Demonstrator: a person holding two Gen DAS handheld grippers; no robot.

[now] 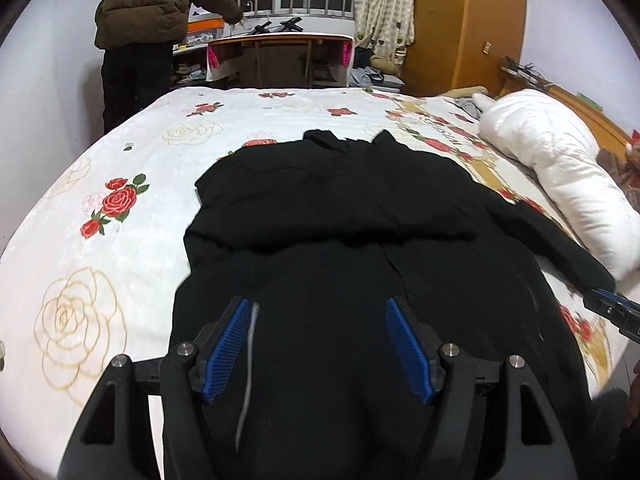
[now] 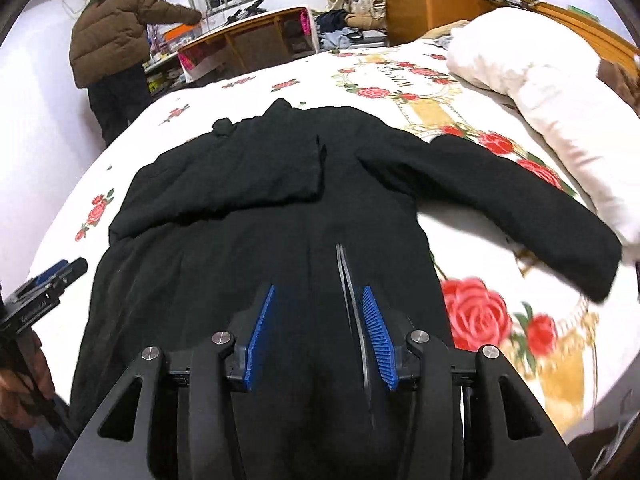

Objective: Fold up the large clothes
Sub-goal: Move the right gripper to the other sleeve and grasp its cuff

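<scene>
A long black coat [image 1: 340, 220] lies flat on the flowered bed, collar at the far end, hem toward me. Its left sleeve is folded across the chest [image 2: 240, 176]. Its right sleeve [image 2: 520, 208] stretches out toward the white duvet. My left gripper [image 1: 318, 304] is open above the coat's lower part, empty. My right gripper [image 2: 319, 292] is open above the lower coat beside a pale zip line [image 2: 344, 280], empty. Each gripper also shows at the edge of the other's view: the right one [image 1: 612, 308], the left one [image 2: 52, 280].
The bed [image 1: 100, 240] has a white sheet with red and cream roses. A rolled white duvet [image 1: 560, 168] lies along the right by the wooden headboard. A person in a brown jacket [image 1: 148, 12] stands at a desk [image 1: 280, 44] beyond the bed.
</scene>
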